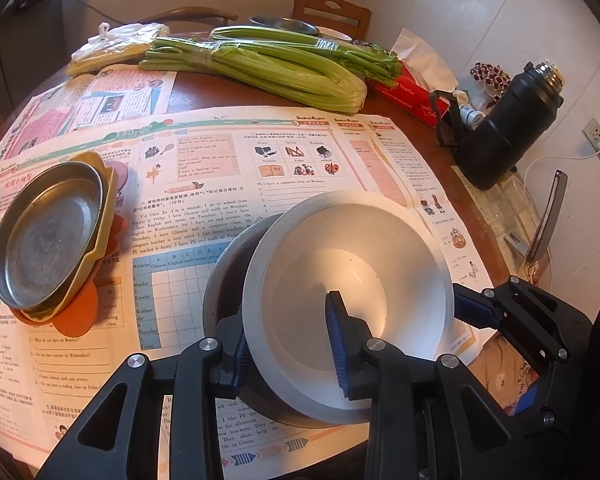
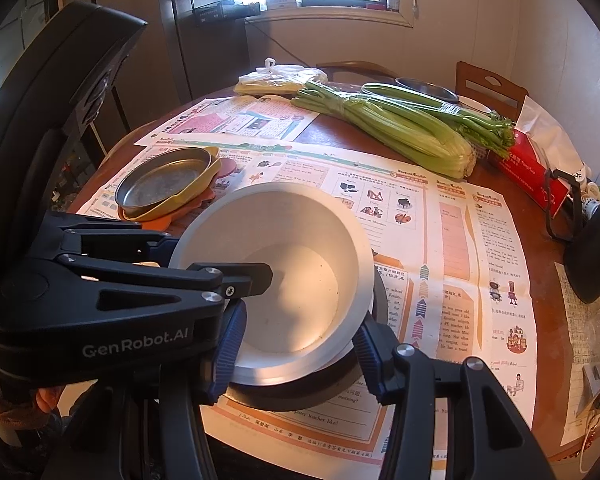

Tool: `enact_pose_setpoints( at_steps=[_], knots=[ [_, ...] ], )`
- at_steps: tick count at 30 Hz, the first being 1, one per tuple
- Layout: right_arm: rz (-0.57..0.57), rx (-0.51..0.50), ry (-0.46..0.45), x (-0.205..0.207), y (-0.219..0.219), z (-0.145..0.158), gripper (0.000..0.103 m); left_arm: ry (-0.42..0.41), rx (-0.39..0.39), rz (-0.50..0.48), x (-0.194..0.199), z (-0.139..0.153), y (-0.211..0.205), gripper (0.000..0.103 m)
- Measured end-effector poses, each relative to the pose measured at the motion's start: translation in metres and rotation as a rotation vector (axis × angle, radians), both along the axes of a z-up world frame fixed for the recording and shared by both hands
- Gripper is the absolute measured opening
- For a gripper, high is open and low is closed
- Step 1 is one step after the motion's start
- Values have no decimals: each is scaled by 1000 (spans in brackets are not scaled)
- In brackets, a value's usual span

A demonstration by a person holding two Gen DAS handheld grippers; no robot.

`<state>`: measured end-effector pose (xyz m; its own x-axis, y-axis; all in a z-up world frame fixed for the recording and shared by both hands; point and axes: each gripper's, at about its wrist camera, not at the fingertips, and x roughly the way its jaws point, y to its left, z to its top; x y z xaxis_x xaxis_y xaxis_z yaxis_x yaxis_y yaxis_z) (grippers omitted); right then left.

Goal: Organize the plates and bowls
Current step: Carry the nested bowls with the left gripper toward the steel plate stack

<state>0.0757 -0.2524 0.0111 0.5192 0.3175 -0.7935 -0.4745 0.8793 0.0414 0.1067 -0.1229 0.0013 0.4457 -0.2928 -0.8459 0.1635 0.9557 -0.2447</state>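
White round bowl (image 1: 340, 292) tilted inside dark metal bowl (image 1: 224, 280) on newspaper-covered worktop (image 2: 452, 240), my left gripper (image 1: 292, 344) pinching its rim, my right gripper (image 2: 296, 344) nearly closed astride its near rim, grip unclear, steel plate (image 1: 44, 236) stacked left.

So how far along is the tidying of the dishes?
About midway, it seems. Done: the metal plate already sits stacked on a yellow dish. In hand: the left tongs and right tongs both grip the white bowl, tilted in the grey bowl. Left: seat it flat; another metal bowl waits behind the celery.
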Motion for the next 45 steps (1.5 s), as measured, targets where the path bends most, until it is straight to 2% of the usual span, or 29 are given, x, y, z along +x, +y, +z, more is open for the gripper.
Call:
enact_pose_setpoints(
  at_steps=[29,45],
  knots=[
    [-28,-4,-2,7,-7,1,53,0,-21,21,5,-1,7,35],
    [-53,14,-30,10,-11,9,53,-35,-42,32,4,8,11,42]
  ],
)
